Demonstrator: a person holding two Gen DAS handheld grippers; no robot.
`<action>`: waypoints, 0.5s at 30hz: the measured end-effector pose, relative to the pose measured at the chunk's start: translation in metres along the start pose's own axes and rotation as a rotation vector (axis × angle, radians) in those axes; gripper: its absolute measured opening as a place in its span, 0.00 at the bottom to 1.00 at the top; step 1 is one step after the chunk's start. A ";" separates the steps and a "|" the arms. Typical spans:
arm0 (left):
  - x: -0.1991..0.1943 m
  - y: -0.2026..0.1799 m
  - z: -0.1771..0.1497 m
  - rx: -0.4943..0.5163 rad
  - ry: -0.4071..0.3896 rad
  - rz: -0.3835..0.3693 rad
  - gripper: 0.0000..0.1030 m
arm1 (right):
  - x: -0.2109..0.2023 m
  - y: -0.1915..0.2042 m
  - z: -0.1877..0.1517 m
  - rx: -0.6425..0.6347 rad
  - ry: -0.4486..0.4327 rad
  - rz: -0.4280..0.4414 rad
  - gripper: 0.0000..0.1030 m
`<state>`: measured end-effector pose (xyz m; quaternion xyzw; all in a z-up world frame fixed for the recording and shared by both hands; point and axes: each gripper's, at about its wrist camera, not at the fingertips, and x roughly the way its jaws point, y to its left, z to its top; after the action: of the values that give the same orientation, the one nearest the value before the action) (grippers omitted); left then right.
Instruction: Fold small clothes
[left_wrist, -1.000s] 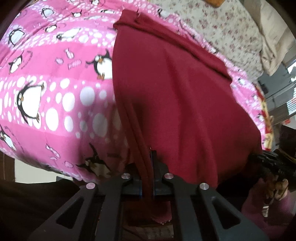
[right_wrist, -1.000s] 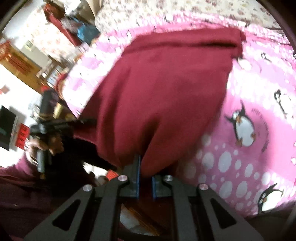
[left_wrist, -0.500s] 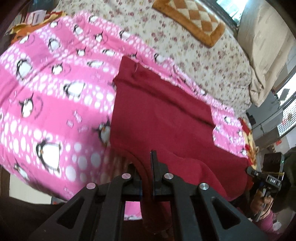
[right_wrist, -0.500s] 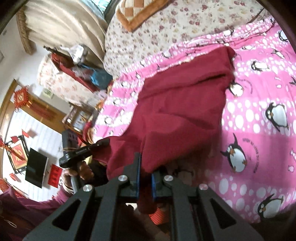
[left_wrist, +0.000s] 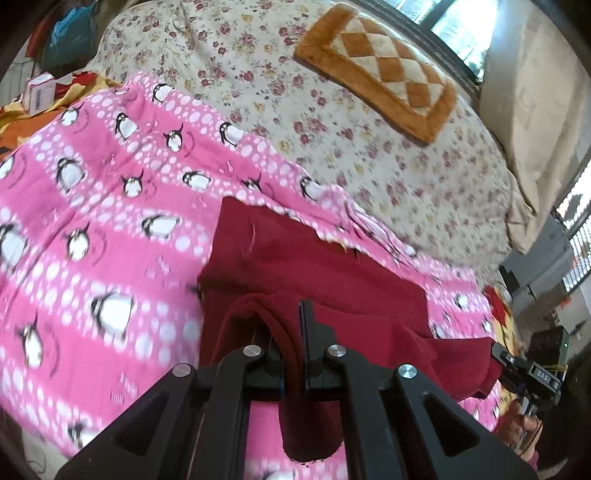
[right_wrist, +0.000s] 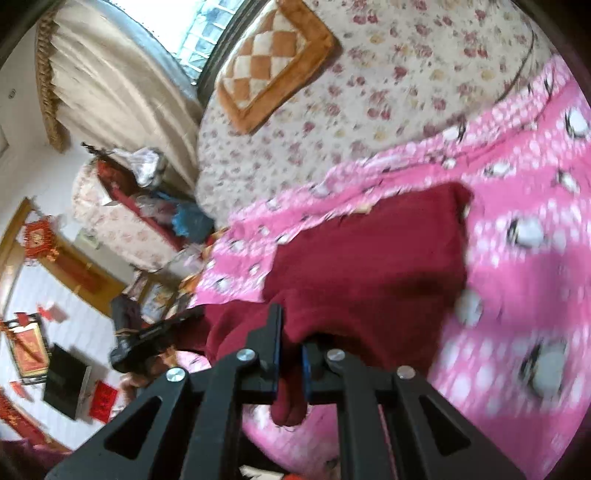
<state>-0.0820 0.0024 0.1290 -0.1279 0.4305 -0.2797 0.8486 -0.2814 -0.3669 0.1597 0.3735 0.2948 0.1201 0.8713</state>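
Observation:
A dark red garment (left_wrist: 314, 269) lies on a pink penguin-print blanket (left_wrist: 92, 221), its near edge lifted off the bed. My left gripper (left_wrist: 295, 332) is shut on the near left corner of the cloth, a fold hanging down between the fingers. In the right wrist view the same red garment (right_wrist: 369, 266) stretches away from my right gripper (right_wrist: 291, 332), which is shut on the near right corner. The right gripper (left_wrist: 524, 373) also shows at the right edge of the left wrist view, and the left gripper (right_wrist: 147, 339) at the left of the right wrist view.
A floral bedsheet (left_wrist: 332, 110) covers the far bed, with an orange checked cushion (left_wrist: 380, 70) on it. Beige curtains (right_wrist: 110, 81) hang by the window. A floral chair piled with things (right_wrist: 122, 206) and a dark screen (right_wrist: 62, 384) stand beside the bed.
Both grippers have risen and moved toward the far side, carrying the near edge of the red garment over the rest. More of the floral sheet and the cushion has come into view.

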 end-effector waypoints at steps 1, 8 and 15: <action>0.010 0.002 0.007 -0.008 0.001 0.008 0.00 | 0.007 -0.006 0.009 0.010 -0.004 -0.008 0.08; 0.090 0.012 0.051 -0.067 0.035 0.022 0.00 | 0.053 -0.056 0.054 0.097 -0.020 -0.091 0.07; 0.149 0.034 0.073 -0.140 0.059 -0.008 0.00 | 0.100 -0.116 0.090 0.231 -0.025 -0.156 0.32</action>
<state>0.0591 -0.0592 0.0586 -0.1802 0.4735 -0.2559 0.8233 -0.1487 -0.4566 0.0835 0.4486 0.3238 0.0123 0.8329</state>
